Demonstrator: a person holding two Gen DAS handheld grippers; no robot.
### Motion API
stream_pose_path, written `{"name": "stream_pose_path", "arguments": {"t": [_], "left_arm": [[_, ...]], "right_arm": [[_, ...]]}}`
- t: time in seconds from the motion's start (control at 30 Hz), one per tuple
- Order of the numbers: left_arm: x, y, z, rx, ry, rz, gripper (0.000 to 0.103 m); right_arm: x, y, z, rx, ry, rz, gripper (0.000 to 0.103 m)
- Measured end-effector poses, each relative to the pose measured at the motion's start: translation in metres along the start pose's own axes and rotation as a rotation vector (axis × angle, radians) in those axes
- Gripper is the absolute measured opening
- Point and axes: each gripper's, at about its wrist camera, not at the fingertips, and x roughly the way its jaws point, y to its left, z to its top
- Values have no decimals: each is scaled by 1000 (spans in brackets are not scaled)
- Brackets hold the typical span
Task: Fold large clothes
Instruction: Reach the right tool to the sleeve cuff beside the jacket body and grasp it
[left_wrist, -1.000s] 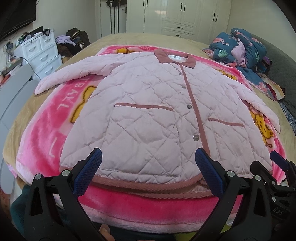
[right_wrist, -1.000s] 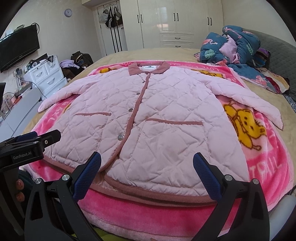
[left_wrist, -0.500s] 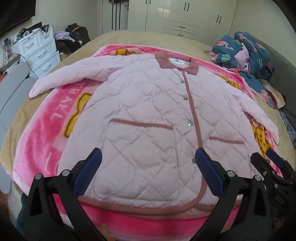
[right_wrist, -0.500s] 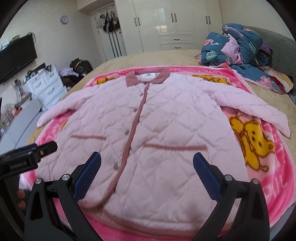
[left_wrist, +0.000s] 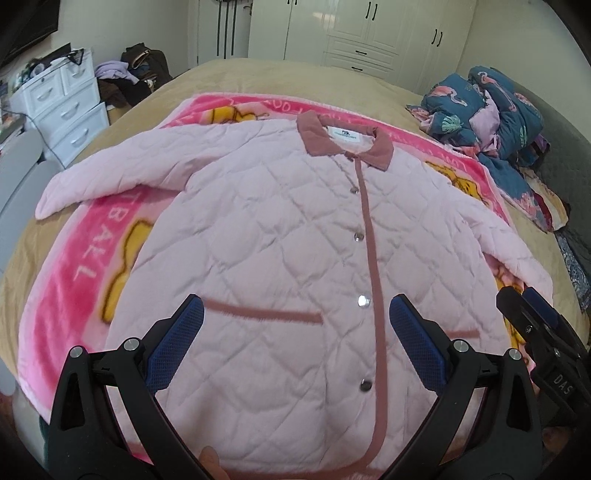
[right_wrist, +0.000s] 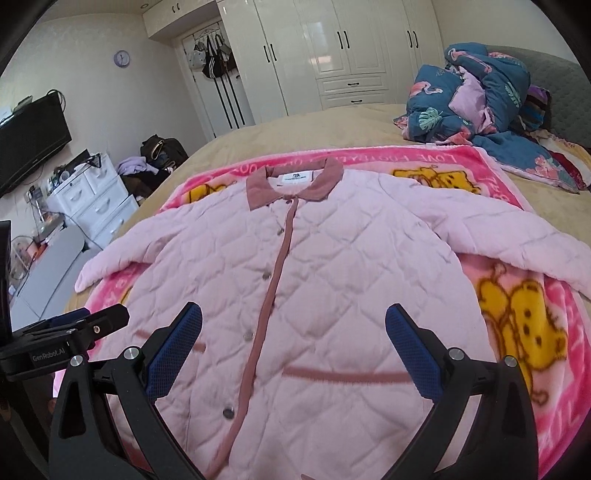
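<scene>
Lying buttoned and flat on a pink blanket (left_wrist: 74, 266) across the bed (right_wrist: 332, 125), the quilted pink jacket (left_wrist: 280, 236) spread beneath both claws. The left claw (left_wrist: 295, 343) and right claw (right_wrist: 293, 343) hovered wide above its lower front, gripping nothing.

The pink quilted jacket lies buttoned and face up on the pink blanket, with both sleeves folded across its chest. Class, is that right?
Not quite. The jacket is buttoned and face up on the blanket, but both sleeves are spread outward, not folded across the chest, as the right wrist view shows.
</scene>
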Motion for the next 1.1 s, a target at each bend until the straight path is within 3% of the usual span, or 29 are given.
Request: {"name": "stream_pose_path", "arguments": {"t": [0.53,0.77,0.97,1.1], "left_arm": [[40,-27,66,19,13,-43,94],[54,-39,93,39,-1,-81,94],[74,-56,103,43,24,-119,94],[90,-72,107,79,39,-104,94]], "right_arm": [[38,-41,60,71,-27,-38,99],[51,-75,78,121,-48,-128,99],[62,-126,89,214,-53,-226,99],[60,-159,90,266,-61,-290,99]]}}
